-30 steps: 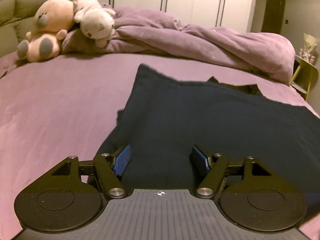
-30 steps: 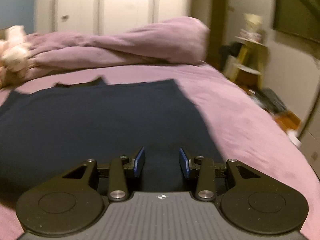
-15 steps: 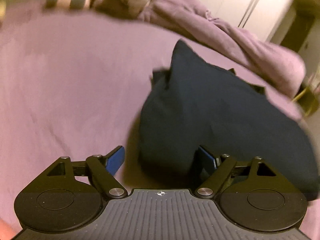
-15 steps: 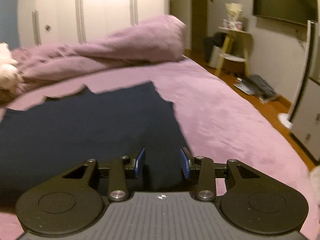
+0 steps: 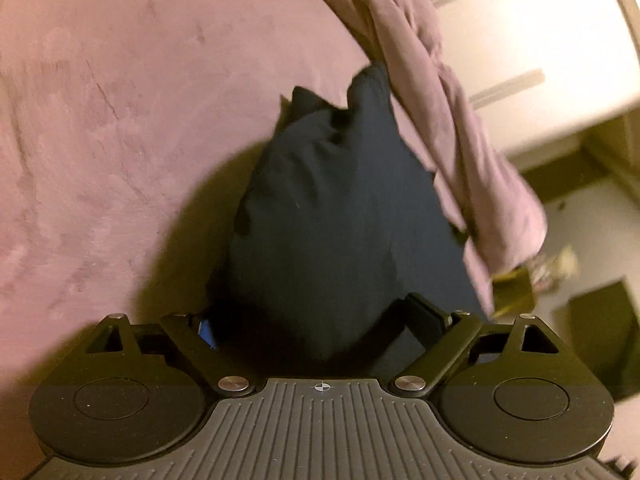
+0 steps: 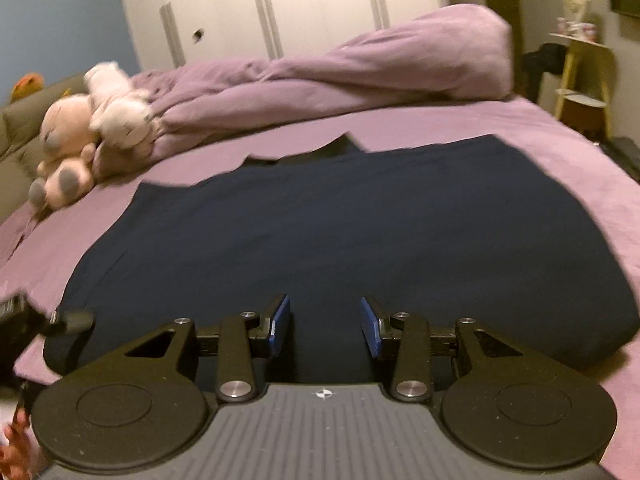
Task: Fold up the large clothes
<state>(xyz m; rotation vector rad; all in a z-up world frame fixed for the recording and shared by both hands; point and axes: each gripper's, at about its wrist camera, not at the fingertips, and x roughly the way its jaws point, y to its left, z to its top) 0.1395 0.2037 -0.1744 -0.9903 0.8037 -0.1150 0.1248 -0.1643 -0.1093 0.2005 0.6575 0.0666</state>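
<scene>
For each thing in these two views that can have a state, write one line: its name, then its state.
Navy garment: spread flat on the bed, partly folded.
Purple duvet: bunched up.
Wardrobe doors: shut.
Left gripper: jaws opening, cloth between.
Right gripper: open over the garment.

Two plush toys are leaning against a rumpled purple duvet lying across the bed.

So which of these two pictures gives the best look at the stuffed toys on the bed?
The right wrist view. The stuffed toys lie in full sight at the left, against the crumpled purple duvet. The left wrist view is tilted and blurred; only a pale sliver at its top edge might be them, and I cannot tell.
</scene>
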